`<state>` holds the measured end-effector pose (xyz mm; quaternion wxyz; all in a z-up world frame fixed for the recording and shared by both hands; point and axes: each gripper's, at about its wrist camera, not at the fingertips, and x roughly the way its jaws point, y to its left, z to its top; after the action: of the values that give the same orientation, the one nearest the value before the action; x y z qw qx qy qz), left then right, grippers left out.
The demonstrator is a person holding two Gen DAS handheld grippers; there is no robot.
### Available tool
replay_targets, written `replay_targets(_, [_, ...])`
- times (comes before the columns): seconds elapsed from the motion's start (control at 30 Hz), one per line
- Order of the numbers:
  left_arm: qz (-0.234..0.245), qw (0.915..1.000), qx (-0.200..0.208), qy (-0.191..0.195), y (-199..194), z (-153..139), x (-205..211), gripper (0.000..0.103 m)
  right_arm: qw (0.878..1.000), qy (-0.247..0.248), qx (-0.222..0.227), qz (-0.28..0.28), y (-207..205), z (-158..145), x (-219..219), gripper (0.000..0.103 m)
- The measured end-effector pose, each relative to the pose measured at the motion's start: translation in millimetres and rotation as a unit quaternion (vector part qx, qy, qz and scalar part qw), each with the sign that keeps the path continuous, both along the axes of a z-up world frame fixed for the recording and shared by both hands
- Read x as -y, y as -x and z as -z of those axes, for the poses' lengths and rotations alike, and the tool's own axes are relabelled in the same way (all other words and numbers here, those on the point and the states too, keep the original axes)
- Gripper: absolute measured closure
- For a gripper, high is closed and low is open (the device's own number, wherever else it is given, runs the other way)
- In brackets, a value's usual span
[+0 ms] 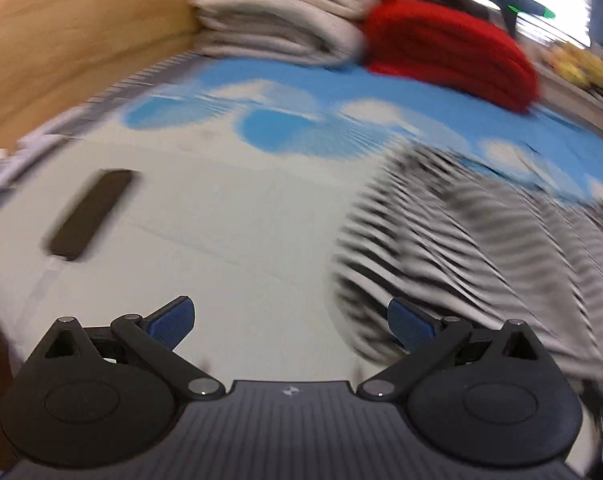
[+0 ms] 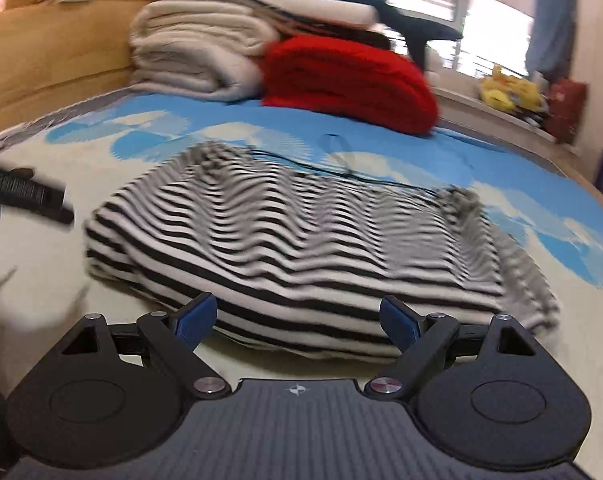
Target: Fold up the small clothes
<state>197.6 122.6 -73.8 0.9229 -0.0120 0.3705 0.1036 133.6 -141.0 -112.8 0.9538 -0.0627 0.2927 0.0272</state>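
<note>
Your right tool (image 2: 297, 322) hung just before near hem of striped garment (image 2: 293, 248), blue fingers spread wide, empty. Garment lay rumpled on bed (image 2: 541, 184). Left tool (image 1: 291, 326) also gaped, garment's edge beside its right finger. Suggest: pinch both hem corners low, lift evenly, fold away.

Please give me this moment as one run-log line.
left gripper: open, empty | right gripper: open, empty | striped garment: lying rumpled on bed, ungrasped | red blanket: stacked behind
</note>
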Motion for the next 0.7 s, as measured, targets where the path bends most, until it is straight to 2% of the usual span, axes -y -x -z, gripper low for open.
replay_targets(0.1, [-0.060, 0.9981, 0.006, -0.010, -3.9, -5.2, -28.5, 0.000, 0.998, 0.042, -0.007, -0.042, -16.5, 2.5, -34.6, 0.014])
replay_targets(0.3, [-0.115, 0.9916, -0.008, 0.059, -3.4, -6.7, -74.6, 0.000, 0.979, 0.150, 0.002, -0.138, -41.0, 25.7, -114.4, 0.009])
replay_targets(0.43, [-0.119, 0.9838, -0.010, 0.133, -4.1, -9.2, -96.7, 0.000, 0.963, 0.228, 0.002, -0.146, -61.3, 56.1, -157.5, 0.010])
replay_targets(0.5, [-0.133, 0.9802, -0.010, 0.147, -5.7, -9.3, -103.7, 0.000, 0.963, 0.239, 0.022, -0.119, -74.1, 62.9, -166.8, 0.012])
replay_targets(0.57, [-0.146, 0.9770, -0.011, 0.155, -6.3, -8.8, -110.4, 0.000, 0.973, 0.204, -0.012, -0.107, -94.0, 60.1, -168.3, 0.064])
replay_targets(0.6, [-0.154, 0.9755, -0.010, 0.157, -6.6, -8.3, -113.1, 0.000, 0.974, 0.206, -0.030, -0.090, -101.7, 59.7, -170.6, 0.083])
replay_targets(0.7, [-0.180, 0.9705, -0.007, 0.160, -6.8, -8.4, -121.1, 0.000, 0.985, 0.146, -0.054, -0.075, -111.7, 34.8, -170.0, 0.086])
